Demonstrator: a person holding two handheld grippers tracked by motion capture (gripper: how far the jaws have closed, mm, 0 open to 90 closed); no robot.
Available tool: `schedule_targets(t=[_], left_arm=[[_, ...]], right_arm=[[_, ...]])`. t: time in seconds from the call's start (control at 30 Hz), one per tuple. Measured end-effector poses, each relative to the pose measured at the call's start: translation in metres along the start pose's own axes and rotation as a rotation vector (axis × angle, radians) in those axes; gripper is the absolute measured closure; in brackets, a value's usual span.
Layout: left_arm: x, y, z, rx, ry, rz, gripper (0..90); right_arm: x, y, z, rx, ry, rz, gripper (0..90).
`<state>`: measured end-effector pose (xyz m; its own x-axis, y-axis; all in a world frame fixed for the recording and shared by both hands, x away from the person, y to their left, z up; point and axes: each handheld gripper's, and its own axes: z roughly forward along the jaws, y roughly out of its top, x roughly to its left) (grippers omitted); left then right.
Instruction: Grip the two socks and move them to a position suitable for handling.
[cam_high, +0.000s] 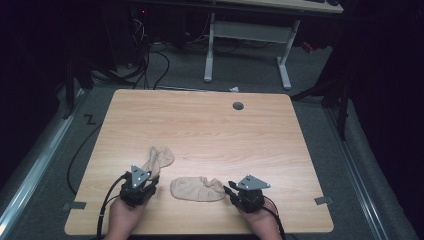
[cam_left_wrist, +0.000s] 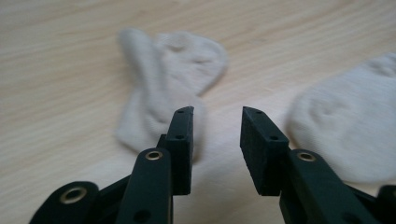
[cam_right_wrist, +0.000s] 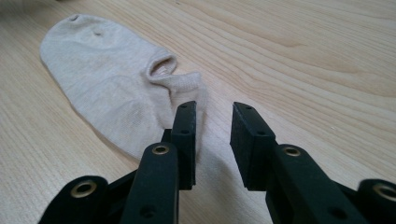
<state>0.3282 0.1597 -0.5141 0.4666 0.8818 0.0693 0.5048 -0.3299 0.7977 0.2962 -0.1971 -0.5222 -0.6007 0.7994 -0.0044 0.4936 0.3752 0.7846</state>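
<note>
Two beige ankle socks are lying on the near part of the wooden surface (cam_high: 200, 120) in the high view: a crumpled sock (cam_high: 159, 159) and, to its right, a flat sock (cam_high: 197, 189). The left tongs (cam_high: 145, 184) are sitting at the crumpled sock's near end, and the right tongs (cam_high: 235, 192) are sitting just beside the flat sock's right end, each in a hand coming up from the near edge.

Looking along the left tongs (cam_left_wrist: 217, 122), the jaws are standing moderately apart with nothing between them; the crumpled sock (cam_left_wrist: 163, 84) is lying just beyond the left jaw, and the flat sock (cam_left_wrist: 350, 121) is off to its right.

Looking along the right tongs (cam_right_wrist: 212, 116), the jaws are likewise standing apart and gripping nothing; the flat sock (cam_right_wrist: 112, 88) is lying ahead and to the left, its cuff tab near the left jaw.

Judging by this, both socks are lying free of any grip and the work seems to be pairing them. The next move is probably calling for one set of tongs to be closing on a sock's cuff and carrying it onto the flat sock.
</note>
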Motion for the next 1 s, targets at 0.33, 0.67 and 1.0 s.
schedule_targets(t=[0.33,0.67,1.0], left_arm=[[-0.005,0.003,0.028,0.085,0.036,0.105,69.2],[0.003,0.004,0.035,0.104,0.061,0.072,88.4],[-0.03,0.024,0.027,0.05,-0.068,0.115,88.8]], right_arm=[[0.0,-0.001,0.001,0.0,0.006,0.001,71.5],[0.0,-0.002,0.001,0.001,0.013,0.005,71.6],[-0.001,-0.002,0.0,-0.003,0.005,0.009,71.7]])
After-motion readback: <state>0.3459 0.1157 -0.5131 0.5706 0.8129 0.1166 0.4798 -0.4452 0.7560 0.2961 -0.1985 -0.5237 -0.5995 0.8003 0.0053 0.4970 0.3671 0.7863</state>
